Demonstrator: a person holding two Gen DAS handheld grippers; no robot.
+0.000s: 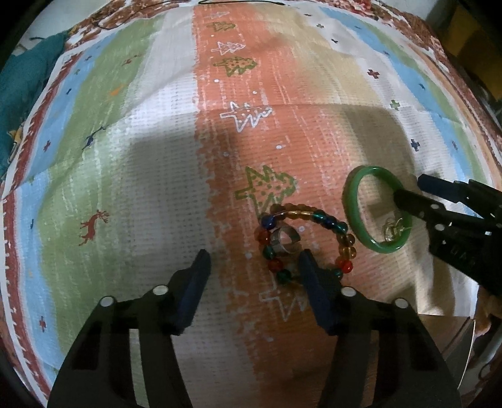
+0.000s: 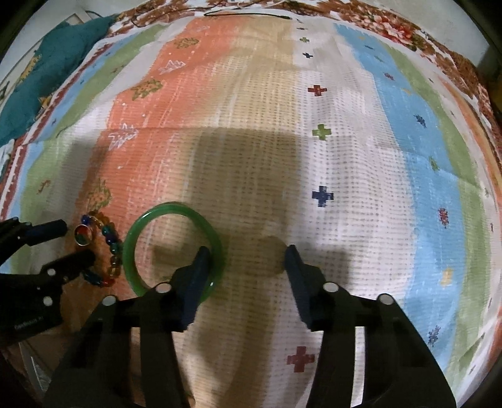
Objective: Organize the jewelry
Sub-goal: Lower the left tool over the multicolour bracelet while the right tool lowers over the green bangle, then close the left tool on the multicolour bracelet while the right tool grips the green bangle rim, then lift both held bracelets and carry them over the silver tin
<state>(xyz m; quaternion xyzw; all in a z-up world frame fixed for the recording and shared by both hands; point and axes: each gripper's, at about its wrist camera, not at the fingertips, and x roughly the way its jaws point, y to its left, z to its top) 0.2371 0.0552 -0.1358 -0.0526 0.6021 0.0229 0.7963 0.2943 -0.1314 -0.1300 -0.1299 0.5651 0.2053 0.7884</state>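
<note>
A bracelet of coloured beads point(image 1: 313, 219) lies on the orange stripe of the patterned cloth point(image 1: 157, 188), with a silver ring point(image 1: 284, 240) inside its loop. My left gripper point(image 1: 254, 262) points down over them, open; its right finger reaches into the loop and nothing is pinched. A green bangle point(image 1: 360, 188) lies to the right, with a small silver trinket point(image 1: 393, 229) inside it. My right gripper point(image 2: 247, 251) is open, its left finger inside the bangle point(image 2: 147, 219) and the rim standing in the wide gap. The beads point(image 2: 113, 248) and ring point(image 2: 83, 234) sit left of it.
Teal fabric point(image 2: 53, 62) is bunched at the far left edge of the cloth. A thin black cord point(image 2: 244, 14) lies along the far edge. The cloth ends at the near right, where a bare surface point(image 1: 445, 332) shows.
</note>
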